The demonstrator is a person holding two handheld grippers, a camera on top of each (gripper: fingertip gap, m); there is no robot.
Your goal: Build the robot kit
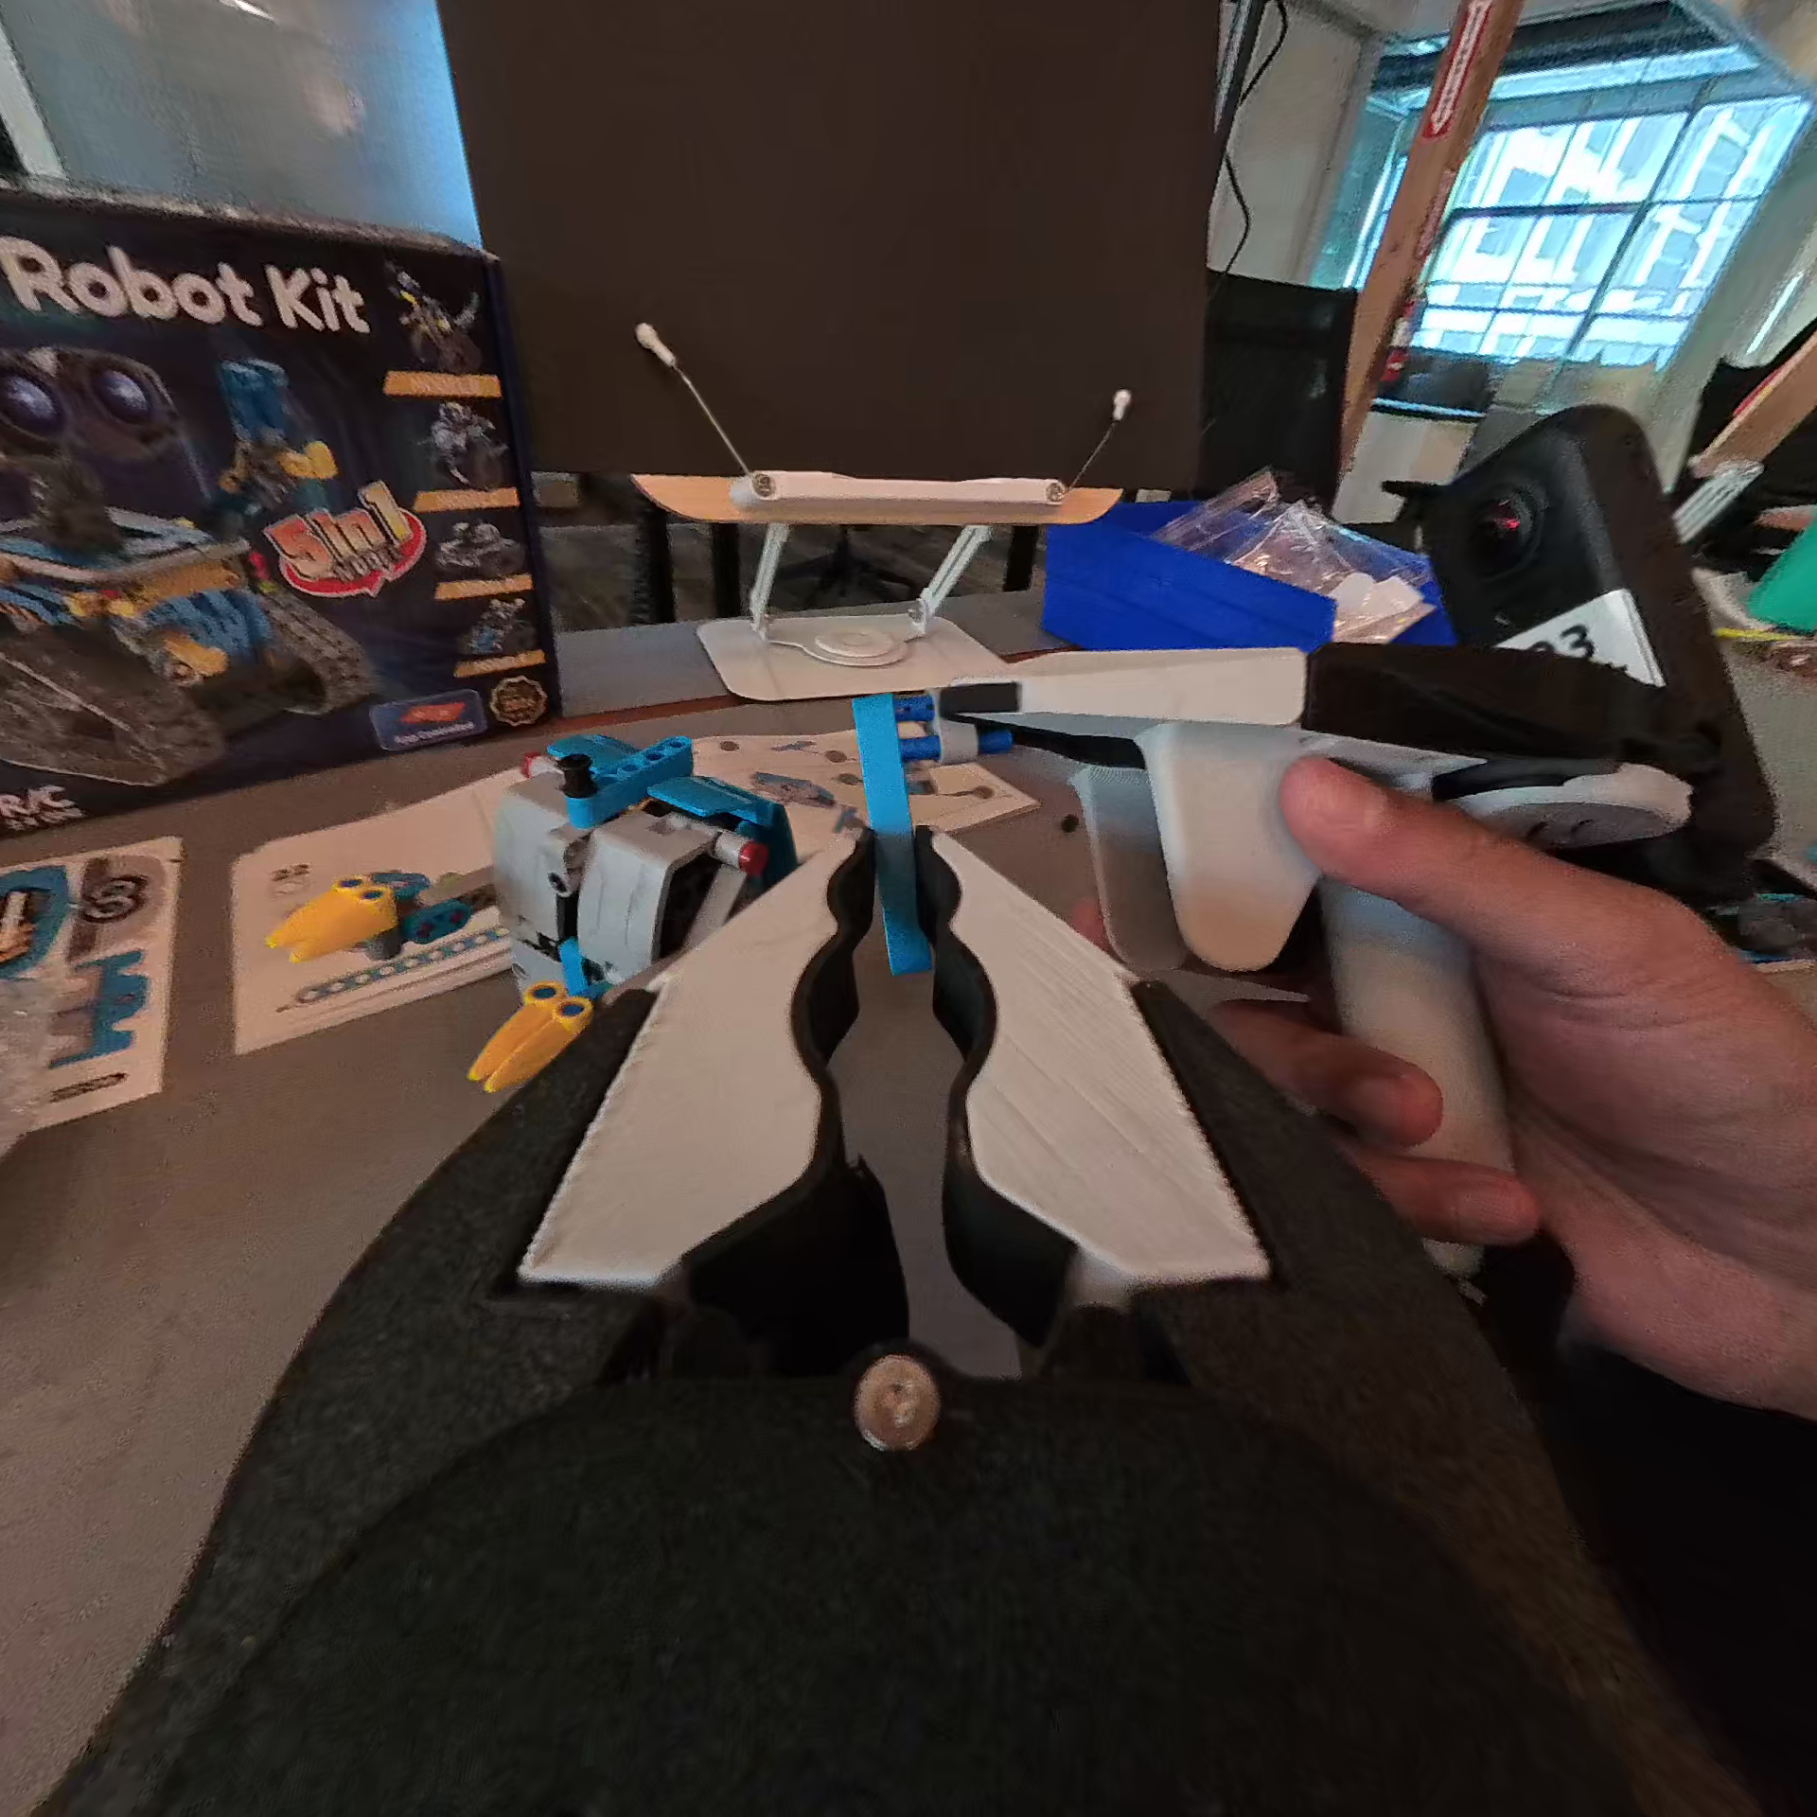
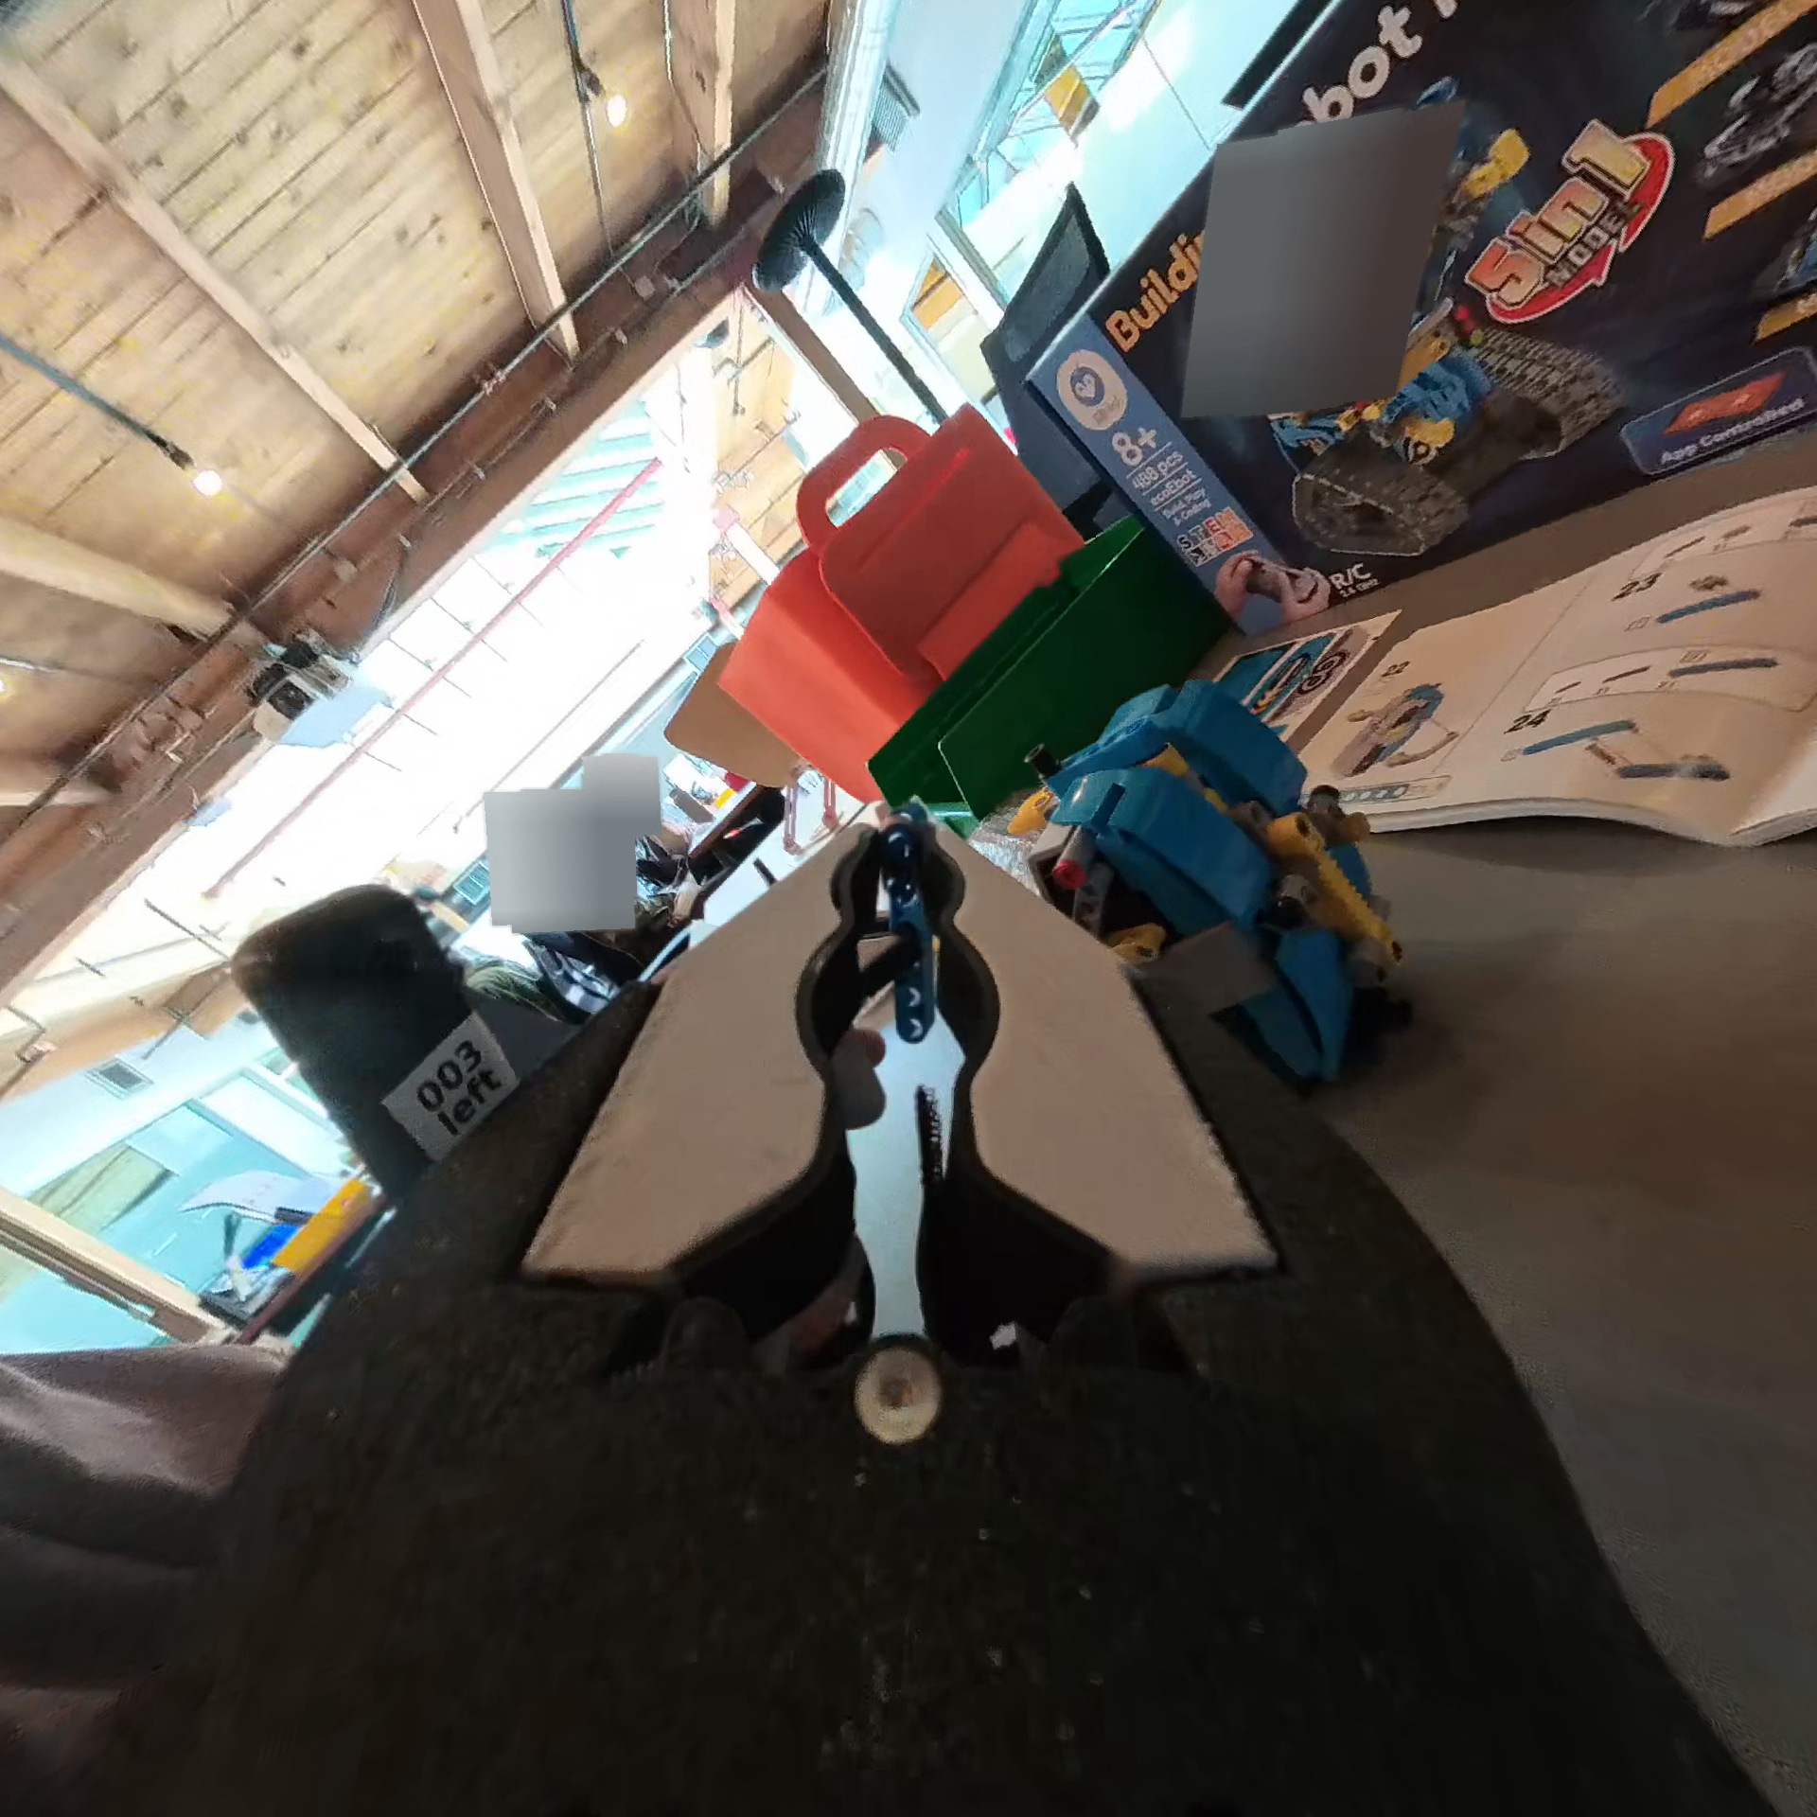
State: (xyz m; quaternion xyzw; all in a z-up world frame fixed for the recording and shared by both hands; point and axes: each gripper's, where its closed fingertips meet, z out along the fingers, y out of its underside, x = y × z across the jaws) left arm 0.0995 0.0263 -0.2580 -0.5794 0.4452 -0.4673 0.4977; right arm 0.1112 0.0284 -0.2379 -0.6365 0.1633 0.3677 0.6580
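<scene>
**Both tools clamped on one small blue assembly above the counter**

The left tool [image 1: 895, 848] is closed on the lower part of a light-blue beam [image 1: 890, 787] and holds it upright in the air over the middle of the counter [image 1: 295, 1229]. The right tool [image 1: 959, 723], gripped by a hand [image 1: 1573, 1082], reaches in from the right. Its fingers are pinched on a dark-blue pin [image 1: 983, 739] that sits in the beam's upper end, and a second pin is seated just above it.

A partly built grey-and-blue model [image 1: 629, 865] rests on the counter just left of the beam, with yellow claw pieces [image 1: 526, 1032] at its near side. Printed instruction sheets [image 1: 364, 934] lie towards the left edge. A kit box [image 1: 246, 492] stands at the far left corner, and a blue bin [image 1: 1180, 590] with clear bags sits at the far right.
</scene>
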